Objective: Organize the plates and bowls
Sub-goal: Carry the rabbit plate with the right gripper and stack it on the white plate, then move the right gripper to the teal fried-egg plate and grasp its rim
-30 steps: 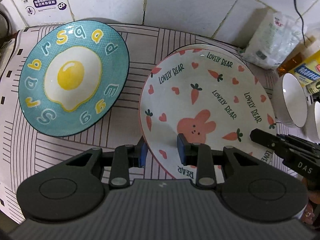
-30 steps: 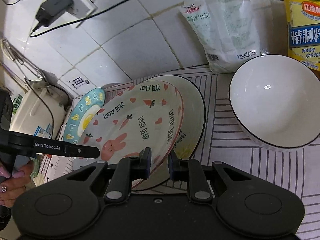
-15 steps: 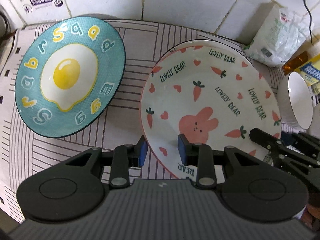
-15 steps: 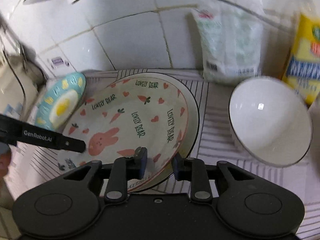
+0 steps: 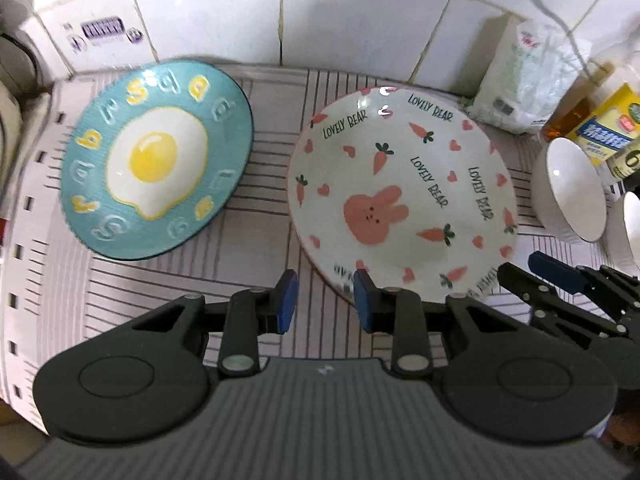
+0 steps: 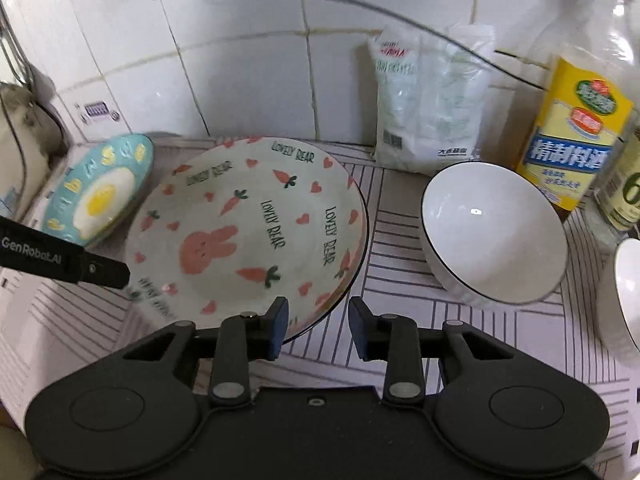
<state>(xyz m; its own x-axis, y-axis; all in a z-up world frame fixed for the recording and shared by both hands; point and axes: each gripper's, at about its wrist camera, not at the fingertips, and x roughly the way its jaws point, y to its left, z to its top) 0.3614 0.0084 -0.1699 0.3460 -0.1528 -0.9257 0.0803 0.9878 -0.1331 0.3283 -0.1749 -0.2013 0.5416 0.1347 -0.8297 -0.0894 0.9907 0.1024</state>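
Saw the left tool (image 5: pixel 326 300) spread apart, with nothing between its blue pads (image 5: pixel 288 300). Saw the right tool (image 6: pixel 318 328) spread apart too, and empty.

Found the bunny plate (image 6: pixel 248 240) in the middle of the stripy bench (image 5: pixel 260 248), lying on top of a dark-rimmed plate (image 6: pixel 354 276) that peeked out on the right side. Found the egg plate (image 5: pixel 156 184) alone to the left of it, near but not touching. Found a white bowl (image 6: pixel 492 232) to the right of the plates, and a second white bowl (image 6: pixel 624 292) just past it at the edge of the view. Noticed a white bag (image 6: pixel 428 112) and a yellow-label bottle (image 6: pixel 576 132) at the back by the tiled wall.

Guessed the bunny plate was already stacked, with the egg plate and the bowls not yet tidied.

Judged the egg plate to be the left tool's job: ahead of that tool and off to its left, and well apart from the right tool. Round, so no long side to line up with; only the near rim to pinch. Judged the white bowl to be nearer the right tool, ahead and to its right. Could not tell which piece would go first.

Worried a little about the smooth, thin rims slipping out of a pinch.
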